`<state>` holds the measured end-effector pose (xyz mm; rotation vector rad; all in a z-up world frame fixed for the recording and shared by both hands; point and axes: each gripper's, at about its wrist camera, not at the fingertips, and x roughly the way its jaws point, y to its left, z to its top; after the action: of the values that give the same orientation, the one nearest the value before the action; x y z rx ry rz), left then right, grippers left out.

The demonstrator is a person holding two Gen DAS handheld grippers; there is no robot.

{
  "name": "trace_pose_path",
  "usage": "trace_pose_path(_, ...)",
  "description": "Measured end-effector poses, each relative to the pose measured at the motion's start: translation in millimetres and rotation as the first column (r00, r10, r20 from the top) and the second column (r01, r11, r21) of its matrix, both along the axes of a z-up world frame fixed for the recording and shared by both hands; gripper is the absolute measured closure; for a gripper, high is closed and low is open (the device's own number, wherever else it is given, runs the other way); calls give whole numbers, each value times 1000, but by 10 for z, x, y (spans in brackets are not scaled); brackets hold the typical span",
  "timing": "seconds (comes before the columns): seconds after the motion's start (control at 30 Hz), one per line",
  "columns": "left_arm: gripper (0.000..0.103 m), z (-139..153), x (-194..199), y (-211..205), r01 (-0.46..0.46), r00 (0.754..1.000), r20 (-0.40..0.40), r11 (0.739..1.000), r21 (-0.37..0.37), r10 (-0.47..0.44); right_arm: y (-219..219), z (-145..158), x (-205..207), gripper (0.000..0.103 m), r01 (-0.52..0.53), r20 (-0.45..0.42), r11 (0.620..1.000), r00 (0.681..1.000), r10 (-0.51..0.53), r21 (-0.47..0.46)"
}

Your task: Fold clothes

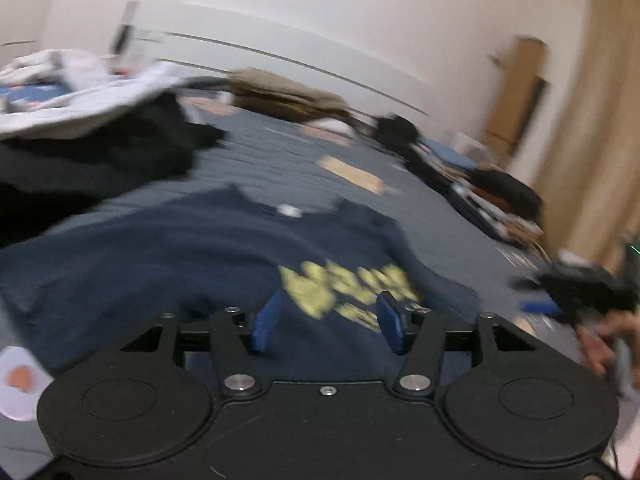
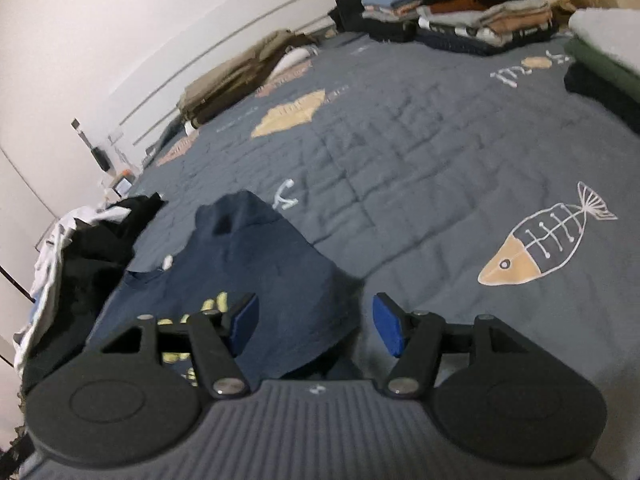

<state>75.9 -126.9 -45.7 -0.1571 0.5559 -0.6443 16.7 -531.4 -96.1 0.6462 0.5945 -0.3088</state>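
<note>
A navy T-shirt [image 1: 180, 264] with yellow lettering lies spread on the bed, its collar toward the far side. My left gripper [image 1: 328, 326] hovers over the printed chest, open, with nothing between its blue pads. In the right wrist view the same navy T-shirt [image 2: 264, 264] shows with one sleeve folded up. My right gripper [image 2: 316, 322] stands open above that sleeve's edge, holding nothing. The right gripper [image 1: 560, 292] also shows blurred at the right edge of the left wrist view, with a hand under it.
A grey quilt [image 2: 420, 160] with fish drawings covers the bed. Unfolded black and white clothes [image 2: 80, 248] are heaped to the left of the shirt. Stacks of folded clothes [image 2: 472, 12] stand at the far right. A khaki garment [image 2: 240, 72] lies along the wall.
</note>
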Motion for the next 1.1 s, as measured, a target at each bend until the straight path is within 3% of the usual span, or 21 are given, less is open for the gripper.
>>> trace_pose_path(0.07,41,-40,-124,-117,46,999,20,999,22,-46,-31,-116,52,41,-7,-17,1000,1000,7,12)
trace_pose_path(0.23,41,-116,-316,-322,154,987,42,987,40,-156,-56,-390,180,41,-48,-25,983,998,53,178)
trace_pose_path(0.4,41,-146,-301,-444,160,985,57,984,78,-165,-50,-468,253,45,-16,3,974,1000,15,224)
trace_pose_path(0.43,41,-146,-305,-456,156,985,63,984,84,-162,-76,-477,248,54,13,15,971,1000,-17,239)
trace_pose_path(0.47,41,-144,-303,-462,156,985,67,984,86,-162,-109,-467,265,83,20,22,970,999,-26,240)
trace_pose_path(0.5,41,-141,-300,-467,156,984,69,984,88,-162,-142,-457,282,94,27,30,970,999,-35,242)
trace_pose_path(0.53,41,-137,-299,-469,154,984,71,984,88,-161,-175,-446,299,97,34,37,970,998,-45,243)
trace_pose_path(0.7,41,-139,-254,-474,145,986,73,985,94,-152,-421,-122,333,99,91,119,989,987,-105,119)
trace_pose_path(0.8,41,-157,-215,-470,134,988,70,986,98,-141,-591,135,418,99,135,154,990,980,-127,-43)
trace_pose_path(0.9,41,-181,-159,-470,119,990,66,987,104,-126,-783,347,567,99,191,174,963,972,-159,-188)
trace_pose_path(0.97,41,-196,-114,-474,111,991,58,988,107,-118,-914,432,749,99,204,161,934,974,-162,-294)
trace_pose_path(1.1,41,-207,-63,-499,113,992,48,988,109,-119,-1106,252,1131,99,143,23,892,989,-147,-430)
